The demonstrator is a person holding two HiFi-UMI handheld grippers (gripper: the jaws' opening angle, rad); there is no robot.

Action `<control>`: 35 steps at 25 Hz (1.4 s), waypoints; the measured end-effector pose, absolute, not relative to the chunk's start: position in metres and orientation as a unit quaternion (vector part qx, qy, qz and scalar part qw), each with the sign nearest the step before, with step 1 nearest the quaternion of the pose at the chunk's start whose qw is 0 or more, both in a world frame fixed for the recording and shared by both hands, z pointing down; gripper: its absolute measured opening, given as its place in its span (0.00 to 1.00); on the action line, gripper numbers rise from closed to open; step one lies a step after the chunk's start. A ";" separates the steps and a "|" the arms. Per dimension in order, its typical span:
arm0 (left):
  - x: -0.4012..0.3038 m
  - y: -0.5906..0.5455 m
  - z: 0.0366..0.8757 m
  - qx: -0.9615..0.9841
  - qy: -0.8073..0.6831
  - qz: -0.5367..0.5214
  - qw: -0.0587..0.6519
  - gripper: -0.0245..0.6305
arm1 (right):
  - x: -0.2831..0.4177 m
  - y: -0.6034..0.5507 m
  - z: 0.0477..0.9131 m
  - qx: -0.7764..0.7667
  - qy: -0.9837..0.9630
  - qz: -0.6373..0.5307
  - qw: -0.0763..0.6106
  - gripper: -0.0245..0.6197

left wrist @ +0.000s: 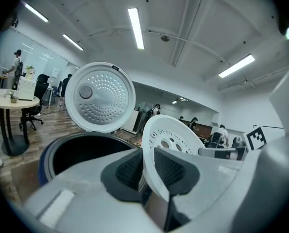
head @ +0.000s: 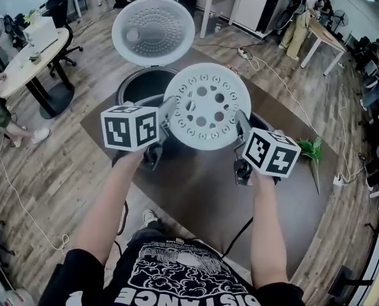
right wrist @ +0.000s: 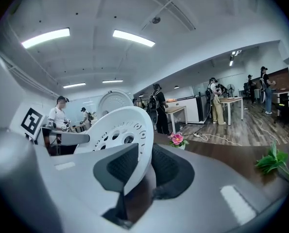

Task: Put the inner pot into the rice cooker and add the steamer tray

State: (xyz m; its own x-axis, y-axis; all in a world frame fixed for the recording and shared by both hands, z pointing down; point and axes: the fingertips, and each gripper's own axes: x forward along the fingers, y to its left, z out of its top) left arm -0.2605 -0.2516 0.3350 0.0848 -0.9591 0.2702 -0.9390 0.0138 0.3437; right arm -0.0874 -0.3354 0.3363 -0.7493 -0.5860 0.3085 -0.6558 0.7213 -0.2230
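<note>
Left tool [head: 167, 116] was clenched on the left rim of the tray [head: 207, 105], right tool [head: 242, 125] on the right rim. The tray was a flat white plastic disc full of round holes, held up just over the cooker [head: 122, 89] and its dark round mouth, near the tabletop's [head: 202, 183] far edge. The dimpled lid [head: 153, 30] stood open.

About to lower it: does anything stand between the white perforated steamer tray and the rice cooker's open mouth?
Nothing visible. The round white perforated steamer tray hangs near the dark rice cooker mouth, whose white lid stands tipped back.
</note>
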 end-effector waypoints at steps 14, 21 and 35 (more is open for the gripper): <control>-0.375 -0.214 0.306 0.660 -0.718 -0.062 0.211 0.15 | -0.213 -0.313 0.305 0.264 -0.946 0.160 0.101 0.17; -0.421 -0.206 0.315 0.645 -0.731 -0.061 0.214 0.15 | -0.260 -0.308 0.312 0.252 -0.948 0.162 0.108 0.17; -0.448 -0.223 0.359 0.650 -0.717 -0.034 0.248 0.15 | -0.284 -0.322 0.357 0.280 -0.932 0.175 0.147 0.17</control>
